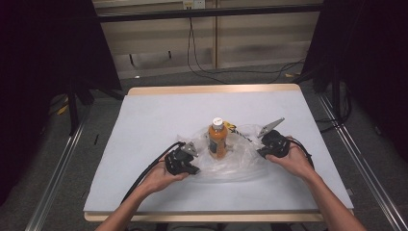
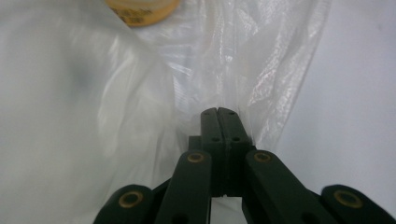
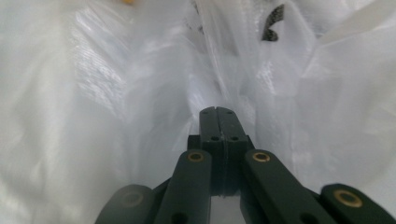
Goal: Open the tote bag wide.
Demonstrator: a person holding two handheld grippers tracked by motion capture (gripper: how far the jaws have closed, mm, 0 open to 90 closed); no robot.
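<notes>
Your jaws are pressed together on both sides, the left gripper [image 2: 218, 111] and the right gripper [image 3: 217, 109] each pinching a fold of the clear plastic bag [image 1: 240, 149], with the orange bottle [image 1: 217, 138] standing upright between them, inside the bag on the desk [image 1: 144, 115]. You look to be at the bag-handling step. Next, keep both pinches firm and move the film evenly around the bottle, so it does not tip.

You are handling a thin, clear plastic bag [image 1: 240, 159] that is glinting glossy and crinkled. The bottle [image 1: 217, 139] is showing smooth plastic with a white cap. Your left hand-held gripper [image 2: 218, 114] is looking matt black, with brass-coloured pins. The surface [image 1: 144, 120] is looking matt grey, edged in pale wood.
</notes>
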